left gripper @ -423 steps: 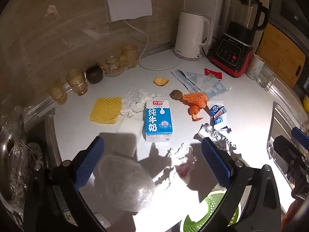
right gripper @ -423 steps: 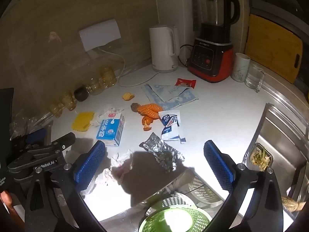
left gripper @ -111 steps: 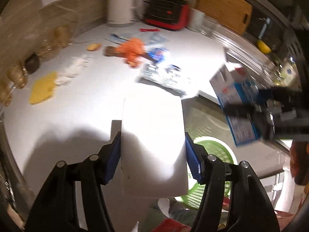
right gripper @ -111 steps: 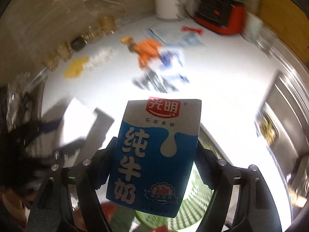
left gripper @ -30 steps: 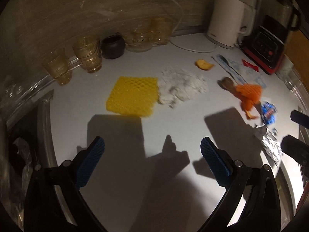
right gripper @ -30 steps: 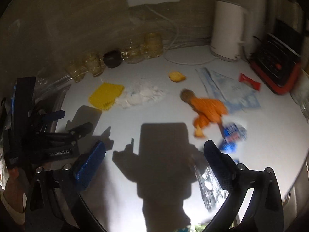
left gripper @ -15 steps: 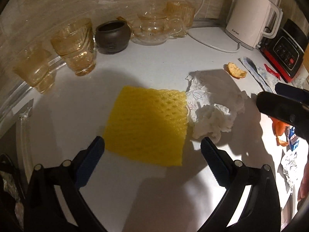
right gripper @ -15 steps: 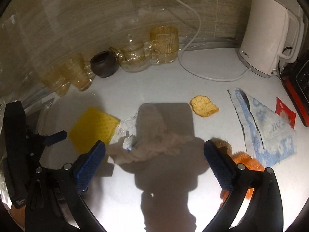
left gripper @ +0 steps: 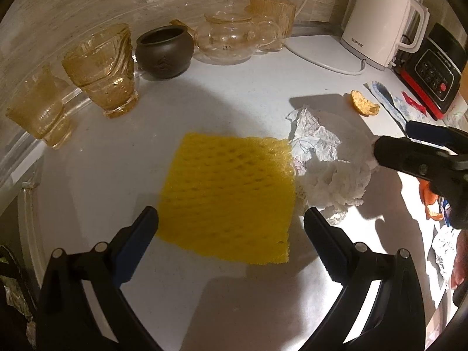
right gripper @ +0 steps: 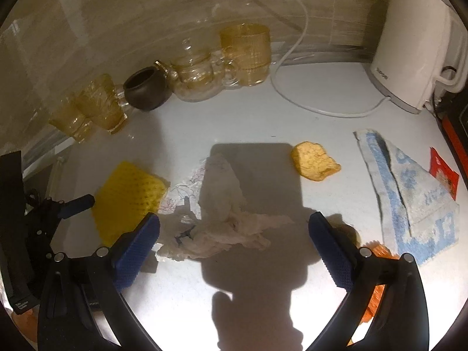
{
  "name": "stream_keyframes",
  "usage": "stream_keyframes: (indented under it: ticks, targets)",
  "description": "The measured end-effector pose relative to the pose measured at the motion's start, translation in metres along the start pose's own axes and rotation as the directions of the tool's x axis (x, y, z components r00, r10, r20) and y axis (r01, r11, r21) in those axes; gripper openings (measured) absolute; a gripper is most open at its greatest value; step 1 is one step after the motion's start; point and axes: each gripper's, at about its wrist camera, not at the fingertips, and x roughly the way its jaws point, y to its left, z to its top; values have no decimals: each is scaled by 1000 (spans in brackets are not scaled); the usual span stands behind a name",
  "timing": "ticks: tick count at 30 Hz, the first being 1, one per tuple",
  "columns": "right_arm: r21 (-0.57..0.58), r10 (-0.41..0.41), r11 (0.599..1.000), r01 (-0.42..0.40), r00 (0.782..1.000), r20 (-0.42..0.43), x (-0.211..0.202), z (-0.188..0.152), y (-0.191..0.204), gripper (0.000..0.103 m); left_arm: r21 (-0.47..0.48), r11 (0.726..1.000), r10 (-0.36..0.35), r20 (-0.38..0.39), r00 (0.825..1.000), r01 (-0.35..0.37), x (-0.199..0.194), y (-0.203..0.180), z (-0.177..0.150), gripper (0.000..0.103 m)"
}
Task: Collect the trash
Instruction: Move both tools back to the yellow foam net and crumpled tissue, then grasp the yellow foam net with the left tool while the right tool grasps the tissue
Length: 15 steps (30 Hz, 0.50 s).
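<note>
A yellow foam net (left gripper: 228,196) lies flat on the white counter, between the open jaws of my left gripper (left gripper: 231,225), which is low over its near edge. Crumpled white tissue (left gripper: 330,172) lies against its right side. My right gripper (right gripper: 234,239) is open and low over the tissue (right gripper: 219,228); the net (right gripper: 128,199) lies to its left. An orange peel piece (right gripper: 314,161) lies beyond. The right gripper also shows from the side in the left wrist view (left gripper: 424,158).
Amber glasses (left gripper: 102,70), a dark pot (left gripper: 165,51), a glass teapot (left gripper: 231,42) and a white kettle (left gripper: 380,17) with its cord line the back wall. A blue-and-white wrapper (right gripper: 409,196), a red packet (right gripper: 443,172), orange netting (right gripper: 377,286) and foil (left gripper: 444,245) lie at right.
Both grippers have moved lower and closer to the counter. The left now frames the yellow net; the right now frames the tissue.
</note>
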Motion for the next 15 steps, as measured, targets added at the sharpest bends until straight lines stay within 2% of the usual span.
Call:
stream_keyframes:
  ticks: [5,10,12,15]
  targets:
    - [-53,29,998,-31,999,-41,21,6,15,101,2,1000,-14,3,1000,14,-1,2,-2,95]
    - [-93,12,996,-17,998,-63,40,9,22,100,10,1000,-19,7,1000,19,-2,3,-4,95]
    - [-109,-15,994,7,998,-69,45,8,23,87,10,1000,-17,7,1000,17,-1,4,-5,95]
    - [-130,-28,991,18,997,-77,49,3,24,59,-2,1000,-18,7,1000,18,0,5,-3,95]
